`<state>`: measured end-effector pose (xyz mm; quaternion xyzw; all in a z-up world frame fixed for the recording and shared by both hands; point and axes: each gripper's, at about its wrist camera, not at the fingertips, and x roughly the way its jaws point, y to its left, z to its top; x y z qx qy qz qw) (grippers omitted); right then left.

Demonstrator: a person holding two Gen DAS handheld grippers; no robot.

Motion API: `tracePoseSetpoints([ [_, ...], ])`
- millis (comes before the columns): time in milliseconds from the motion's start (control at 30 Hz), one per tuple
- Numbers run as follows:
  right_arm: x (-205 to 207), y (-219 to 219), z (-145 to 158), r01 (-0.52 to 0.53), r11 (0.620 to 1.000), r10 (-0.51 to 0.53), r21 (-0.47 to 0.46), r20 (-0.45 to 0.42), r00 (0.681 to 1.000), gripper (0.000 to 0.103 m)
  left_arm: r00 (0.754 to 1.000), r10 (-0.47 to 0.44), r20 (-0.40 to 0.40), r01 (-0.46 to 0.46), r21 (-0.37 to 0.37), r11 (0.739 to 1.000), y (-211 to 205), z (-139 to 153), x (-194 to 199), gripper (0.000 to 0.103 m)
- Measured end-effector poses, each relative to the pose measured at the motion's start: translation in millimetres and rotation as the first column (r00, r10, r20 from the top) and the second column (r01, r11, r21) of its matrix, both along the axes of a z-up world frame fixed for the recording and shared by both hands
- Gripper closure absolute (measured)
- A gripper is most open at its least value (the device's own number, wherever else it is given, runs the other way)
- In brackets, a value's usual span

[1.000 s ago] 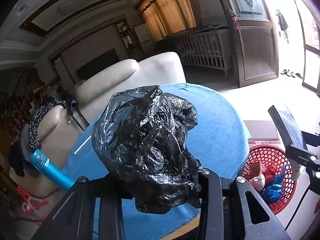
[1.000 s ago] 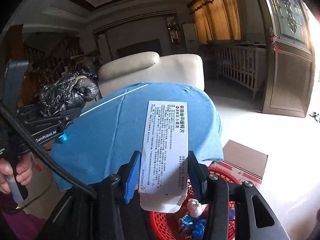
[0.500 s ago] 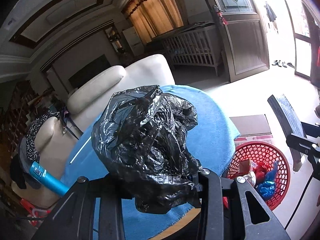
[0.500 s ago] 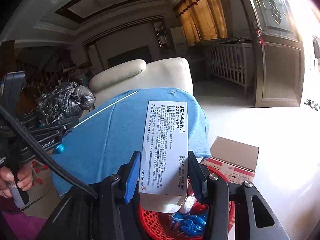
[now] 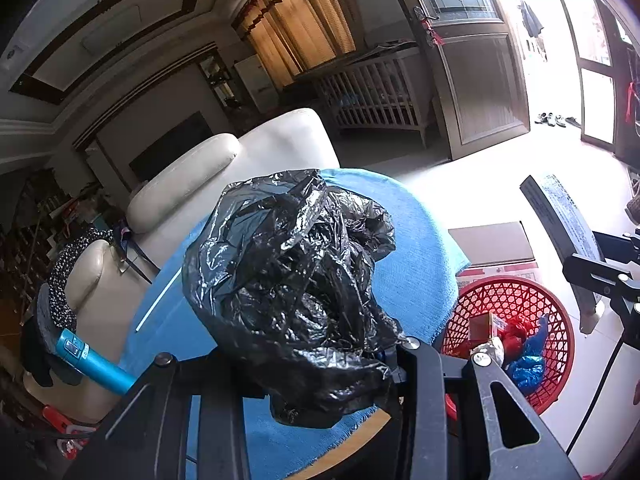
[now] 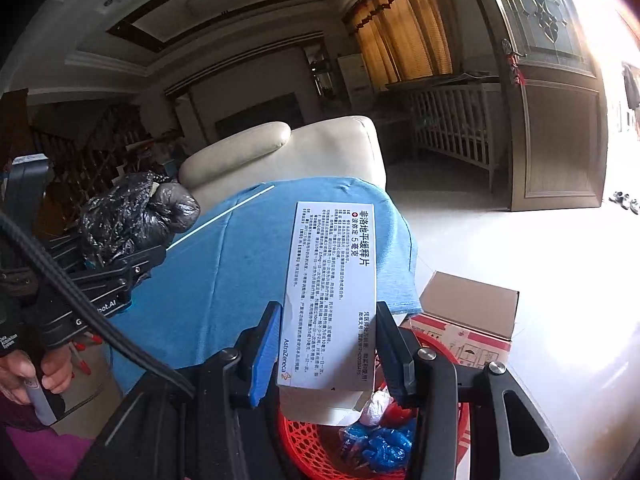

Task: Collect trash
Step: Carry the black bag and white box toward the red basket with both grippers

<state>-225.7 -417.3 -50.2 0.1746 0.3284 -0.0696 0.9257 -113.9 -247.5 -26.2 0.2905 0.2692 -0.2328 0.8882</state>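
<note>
My left gripper [image 5: 304,364] is shut on a crumpled black plastic bag [image 5: 292,280], held over the near edge of the blue-covered round table [image 5: 424,240]. The bag [image 6: 132,216] and that gripper also show at the left of the right wrist view. My right gripper [image 6: 326,344] is shut on a white medicine box [image 6: 332,292] with printed text, held above the red mesh basket [image 6: 316,440]. In the left wrist view the same box [image 5: 568,228] hangs at the right, over the basket [image 5: 516,300], which holds several scraps in blue, red and white.
A thin white straw [image 6: 220,218] lies on the blue cloth. A cream leather armchair [image 5: 224,172] stands behind the table. A cardboard box [image 6: 468,312] sits on the pale floor beside the basket. A blue cylinder [image 5: 92,360] lies at the table's left edge. A hand [image 6: 24,372] grips the left handle.
Both grippers have swung sideways with their loads: the table has slid left in both views and more of the basket and floor shows. Both grips are unchanged.
</note>
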Motion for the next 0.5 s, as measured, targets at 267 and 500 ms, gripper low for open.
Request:
tracePoseSetpoints([
  [267,-0.2,-3.1,-1.5,-0.005,1.000,0.005,0.016,0.004,1.000,0.055,1.000,0.000,-0.004,0.000,0.000,1.000,0.3,-0.4,-0.4,0.064],
  [500,1.2,-3.6,-2.1,-0.015,1.000,0.015,0.019,0.004,1.000,0.055,1.000,0.005,-0.013,-0.005,-0.001,1.000,1.9,-0.8,1.5,0.064],
])
